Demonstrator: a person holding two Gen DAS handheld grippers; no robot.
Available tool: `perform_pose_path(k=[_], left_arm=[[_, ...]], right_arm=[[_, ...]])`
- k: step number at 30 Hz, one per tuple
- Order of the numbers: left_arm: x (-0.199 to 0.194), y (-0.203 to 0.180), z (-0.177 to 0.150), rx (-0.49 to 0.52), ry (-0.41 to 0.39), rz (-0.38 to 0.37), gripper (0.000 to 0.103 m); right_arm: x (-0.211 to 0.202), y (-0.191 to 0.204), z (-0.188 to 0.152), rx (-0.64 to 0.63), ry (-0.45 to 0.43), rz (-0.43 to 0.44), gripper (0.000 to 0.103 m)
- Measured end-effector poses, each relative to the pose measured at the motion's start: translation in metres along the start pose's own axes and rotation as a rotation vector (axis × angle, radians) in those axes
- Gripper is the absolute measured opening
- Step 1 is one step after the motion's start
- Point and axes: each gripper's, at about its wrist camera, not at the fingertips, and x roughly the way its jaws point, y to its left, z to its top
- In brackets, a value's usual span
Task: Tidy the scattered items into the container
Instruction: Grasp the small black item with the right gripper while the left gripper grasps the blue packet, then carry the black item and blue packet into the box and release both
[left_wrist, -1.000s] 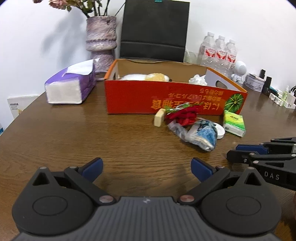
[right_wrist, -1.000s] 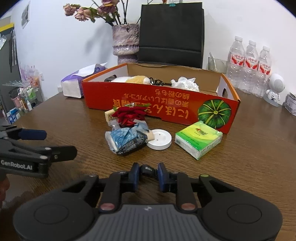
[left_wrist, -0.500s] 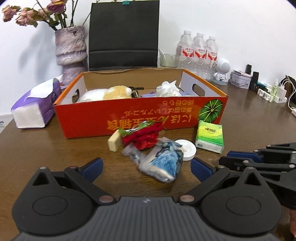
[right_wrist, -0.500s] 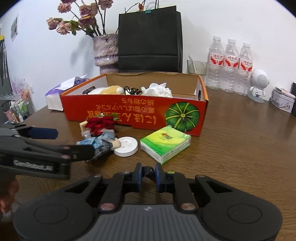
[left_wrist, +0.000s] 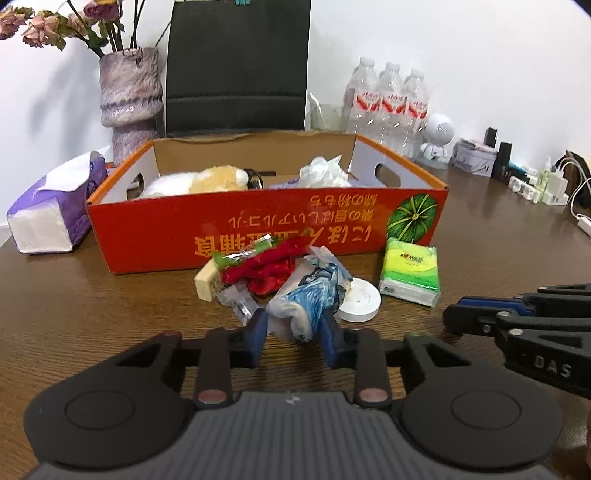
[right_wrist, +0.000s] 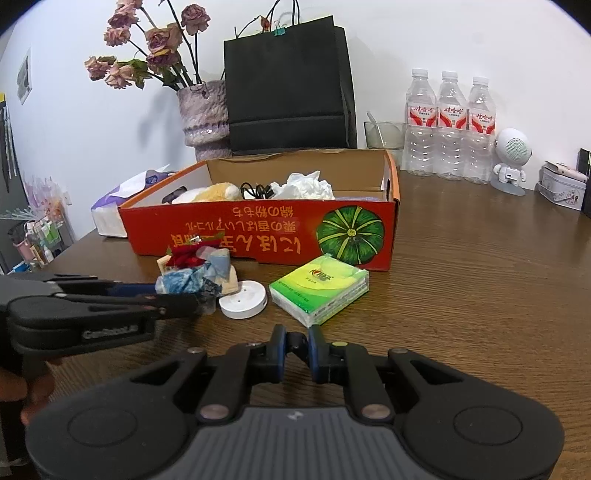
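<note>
My left gripper (left_wrist: 291, 332) has its jaws closing around the blue-and-white crinkled packet (left_wrist: 310, 295), both pads pressed against its sides on the table (left_wrist: 110, 325). The packet lies at the front of a small heap, just before the red wrapped bundle (left_wrist: 269, 266) and touching the white round disc (left_wrist: 360, 302). The green tissue pack (right_wrist: 319, 284) sits beside the disc, near the orange cardboard box (right_wrist: 266, 229). My right gripper (right_wrist: 296, 349) hovers with narrow, nearly closed jaws holding nothing.

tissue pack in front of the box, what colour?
Green and yellow tissue pack, clearest in the right wrist view.
</note>
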Motion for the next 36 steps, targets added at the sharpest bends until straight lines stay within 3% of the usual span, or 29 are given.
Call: perform_pose_path(k=[20, 29, 36], left_arm=[[-0.049, 0.037, 0.0, -0.082, -0.099, -0.027, 0.028], [-0.052, 0.047, 0.029, -0.09, -0.172, -0.051, 0.028], [-0.032, 0.057, 0.065, -0.091, -0.219, -0.065, 0.028]], right_arm=[[-0.019, -0.008, 0.011, 0.046, -0.074, 0.014, 0.01], [-0.023, -0.005, 0.043, 0.028, -0.137, -0.013, 0.01], [0.0, 0.003, 0.085, 0.008, -0.185, -0.015, 0.01]])
